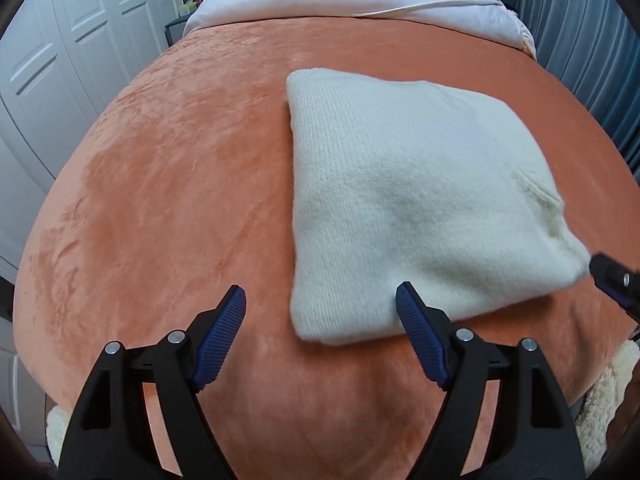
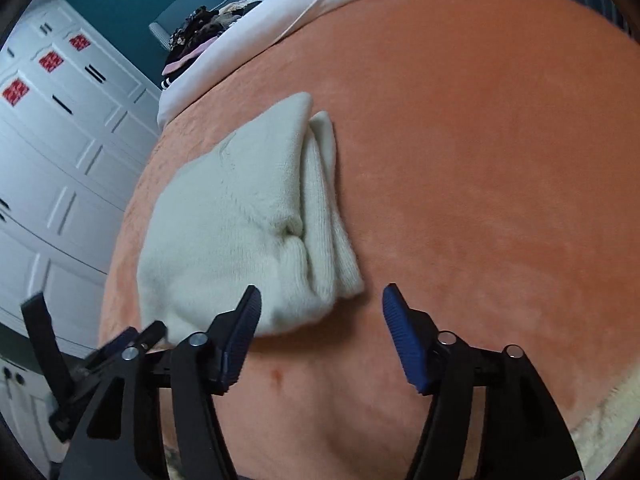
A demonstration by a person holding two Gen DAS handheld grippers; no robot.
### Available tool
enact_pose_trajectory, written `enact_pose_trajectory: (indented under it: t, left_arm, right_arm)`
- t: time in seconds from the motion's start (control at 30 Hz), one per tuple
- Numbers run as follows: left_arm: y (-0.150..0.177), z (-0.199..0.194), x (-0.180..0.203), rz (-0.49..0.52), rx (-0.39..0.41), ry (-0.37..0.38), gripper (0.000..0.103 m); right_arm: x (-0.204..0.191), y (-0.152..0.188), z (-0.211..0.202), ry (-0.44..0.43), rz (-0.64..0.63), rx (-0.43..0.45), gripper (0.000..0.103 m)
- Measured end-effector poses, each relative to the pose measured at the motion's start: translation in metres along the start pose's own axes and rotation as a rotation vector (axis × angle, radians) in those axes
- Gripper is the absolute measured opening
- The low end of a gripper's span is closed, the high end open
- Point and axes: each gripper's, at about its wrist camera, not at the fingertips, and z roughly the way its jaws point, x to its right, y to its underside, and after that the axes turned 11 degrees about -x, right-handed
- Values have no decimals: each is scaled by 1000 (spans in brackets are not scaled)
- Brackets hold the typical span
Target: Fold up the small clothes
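Wardrobe doors [image 1: 60, 60] flank orange bedspread [image 1: 180, 200] bearing folded cream sweater [image 1: 400, 200].

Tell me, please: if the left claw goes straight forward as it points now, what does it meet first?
Probably the near left corner of the folded cream sweater: the open left claw has one finger already before its front edge. Height above the orange blanket is unclear.

A cream-white fuzzy knit garment [image 1: 408, 200] lies folded into a thick rectangle. It fills the right centre of the left wrist view. In the right wrist view [image 2: 240, 216] its stacked layers show at centre left.
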Motion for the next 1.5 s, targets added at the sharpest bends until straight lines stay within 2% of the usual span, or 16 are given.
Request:
enact_pose_trajectory:
  t: [0.07, 0.2, 0.47, 0.6, 0.73, 0.83, 1.03, 1.2, 1.5]
  left_arm:
    - [8, -4, 3, -7, 6, -4, 76]
    - [31, -11, 10, -3, 36, -25, 81]
    - [69, -3, 14, -34, 59, -62, 84]
    - [83, 2, 13, -45, 102, -82, 84]
    - [94, 12, 9, -72, 109, -80, 85]
    - [100, 17, 6, -86, 124, -84, 90]
    - [103, 20, 5, -82, 141, -96, 96]
    - [104, 23, 4, -79, 157, -105, 98]
    - [106, 27, 9, -83, 171, -127, 98]
  right_arm:
    - [-7, 23, -8, 81, -45, 37, 73]
    - [-18, 55, -4, 181, -83, 82, 78]
    - [-26, 80, 9, 265, -110, 168, 86]
    - [-26, 89, 16, 280, -126, 174, 86]
    - [-24, 92, 26, 258, -115, 151, 86]
    - [-20, 91, 30, 246, -96, 155, 86]
    - [-27, 96, 41, 272, -138, 155, 89]
    - [-39, 103, 53, 316, -191, 160, 98]
    - [-47, 111, 61, 329, -201, 165, 98]
